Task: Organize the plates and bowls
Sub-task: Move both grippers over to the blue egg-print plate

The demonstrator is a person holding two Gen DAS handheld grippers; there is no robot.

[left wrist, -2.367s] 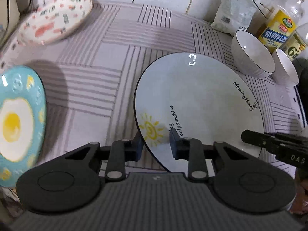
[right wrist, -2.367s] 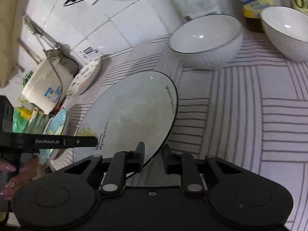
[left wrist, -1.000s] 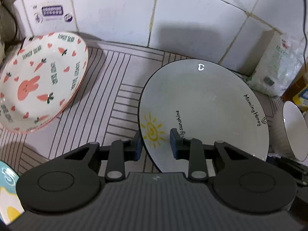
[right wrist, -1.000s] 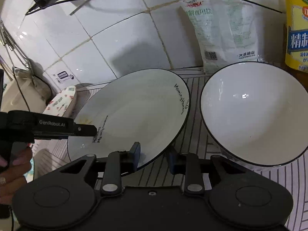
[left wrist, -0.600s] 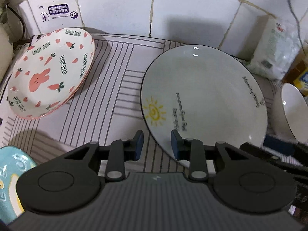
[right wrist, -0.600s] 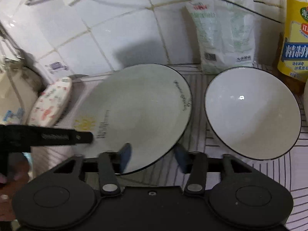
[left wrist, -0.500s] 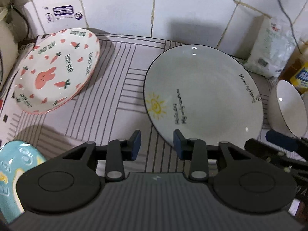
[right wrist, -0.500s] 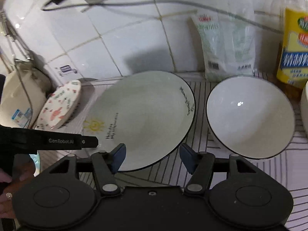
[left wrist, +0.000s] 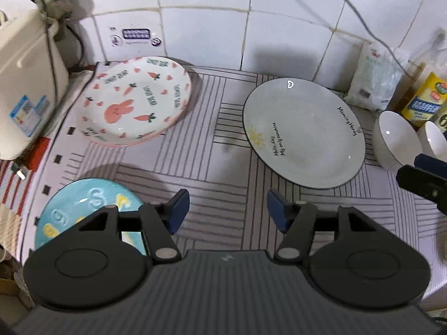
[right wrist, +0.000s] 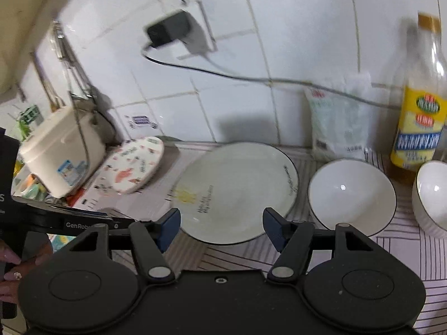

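Observation:
A white sunshine plate (left wrist: 304, 136) lies flat on the striped cloth by the tiled wall; it also shows in the right wrist view (right wrist: 237, 192). Left of it is a bunny-and-carrot plate (left wrist: 134, 103), seen too in the right wrist view (right wrist: 131, 167). A blue egg plate (left wrist: 83, 206) lies near the front left. Two white bowls (right wrist: 352, 195) (right wrist: 433, 192) stand right of the sunshine plate. My left gripper (left wrist: 226, 212) is open and empty, pulled back from the plate. My right gripper (right wrist: 222, 224) is open and empty above the plate's near rim.
A white rice cooker (left wrist: 25, 83) stands at far left. A salt bag (right wrist: 340, 122) and an oil bottle (right wrist: 419, 106) stand against the wall at right. A charger and cable (right wrist: 167, 30) hang on the tiles.
Both grippers let go of the sunshine plate, opened wide and drew back and up. The plate now lies flat by the wall next to the bowl.

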